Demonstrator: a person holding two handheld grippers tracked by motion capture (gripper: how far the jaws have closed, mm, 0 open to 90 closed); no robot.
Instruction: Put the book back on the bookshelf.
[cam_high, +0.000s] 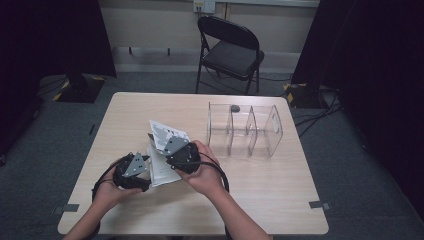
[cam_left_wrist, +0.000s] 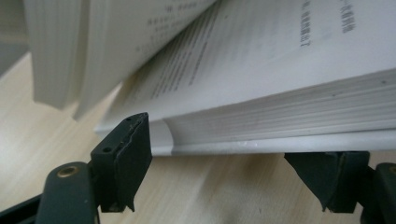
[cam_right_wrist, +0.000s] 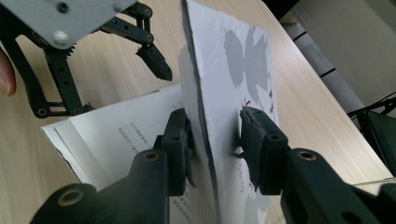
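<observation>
1. The book (cam_high: 162, 155) is lying open on the table (cam_high: 260, 200), left of the middle and nearer the person's edge, with its long axis running roughly from the near edge toward the far edge.
2. Its front cover (cam_right_wrist: 233, 93), together with a sheaf of pages, is standing up almost vertically off the lower page block (cam_left_wrist: 280, 116), which is resting flat on the wood.
3. The right gripper (cam_right_wrist: 215, 149) is pinching that raised cover, one black pad on the inner side and one on the printed outer face; the jaws are pressed onto it and holding it upright.
4. The left gripper (cam_high: 134, 170) is sitting just beside the book's left-hand edge, its jaws spread and gripping nothing.
5. In the left gripper view the lower page block's edge is lying across the gap between the two jaws, slightly above and beyond the tips (cam_left_wrist: 126, 144), without either pad visibly pressing on it.
6. So the relation that matters: the flat page block is lying straight ahead of the left fingers, its edge crosswise to them, and the left hand is the nearer one to it; judging from this, a short push forward would be bringing the pads onto that edge.
7. Farther out, a clear acrylic divider rack (cam_high: 245, 130) is standing toward the far right corner, well apart from the book, with a small dark object (cam_high: 234, 107) in it.
8. A black folding chair (cam_high: 230, 50) is standing beyond the far edge.
</observation>
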